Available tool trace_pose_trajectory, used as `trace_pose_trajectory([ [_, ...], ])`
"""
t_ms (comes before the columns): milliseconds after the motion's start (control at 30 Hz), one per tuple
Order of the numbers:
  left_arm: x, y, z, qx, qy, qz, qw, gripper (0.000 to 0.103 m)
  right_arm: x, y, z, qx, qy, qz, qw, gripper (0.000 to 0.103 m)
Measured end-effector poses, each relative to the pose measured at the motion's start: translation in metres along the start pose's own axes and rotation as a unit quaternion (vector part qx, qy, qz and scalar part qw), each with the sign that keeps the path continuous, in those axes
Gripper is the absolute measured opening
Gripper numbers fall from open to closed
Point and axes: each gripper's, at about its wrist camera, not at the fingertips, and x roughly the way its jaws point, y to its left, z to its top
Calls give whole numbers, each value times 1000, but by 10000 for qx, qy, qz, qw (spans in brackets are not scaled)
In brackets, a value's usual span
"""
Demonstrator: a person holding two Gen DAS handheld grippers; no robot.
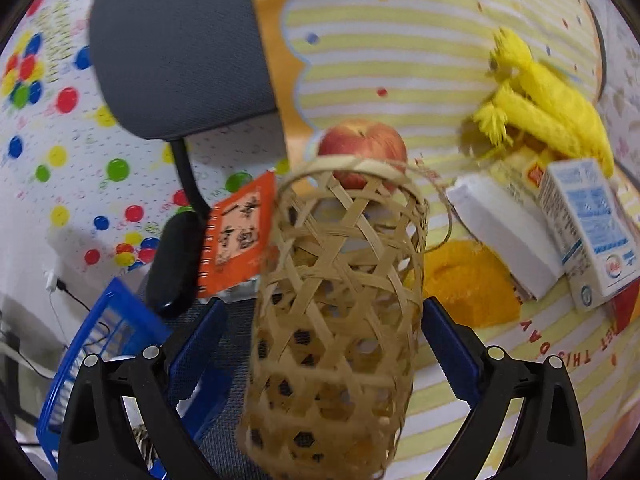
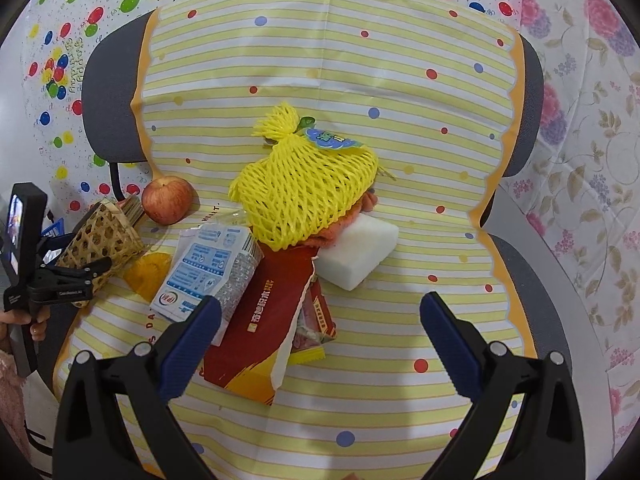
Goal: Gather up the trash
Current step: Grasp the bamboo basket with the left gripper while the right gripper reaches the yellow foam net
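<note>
The striped cloth (image 2: 400, 80) lay bare toward its far and right scalloped edges, leaving open room there. The trash sat heaped mid-cloth: yellow foam net (image 2: 304, 188), white foam block (image 2: 360, 252), milk carton (image 2: 208, 272) and torn red box (image 2: 260, 336). The right hand-held gripper (image 2: 320, 320) hovered just above the red box, fingers spread wide and empty. At the cloth's left edge, beside an apple (image 2: 167, 199), the left hand-held gripper (image 1: 322, 332) had its fingers on either side of a woven basket (image 1: 336, 320); whether they pressed on it I cannot tell.
</note>
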Motion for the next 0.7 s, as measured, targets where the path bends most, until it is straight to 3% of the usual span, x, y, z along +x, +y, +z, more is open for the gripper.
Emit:
trace_pose_trajectory([
  [67, -2, 0, 1, -142, -4, -175, 9997, 78, 0, 0, 0, 8, 1, 21, 10000, 97],
  [167, -20, 1, 0, -451, -249, -403, 9979, 78, 0, -1, -1, 27, -5, 56, 10000, 97],
  [333, -63, -11, -4, -774, -652, -463, 9938, 77, 0, -3, -4, 133, -16, 146, 9998, 97],
  [533, -93, -24, -7, -999, -835, -563, 9899, 77, 7, 0, -1, 171, -183, 96, 9996, 97],
  [567, -96, -26, -5, -998, -866, -588, 9895, 77, 9, 0, 2, 129, -213, 42, 9997, 96],
  [700, -102, -30, 9, -963, -986, -598, 9887, 77, 25, -7, 17, 200, -229, 248, 9992, 70],
])
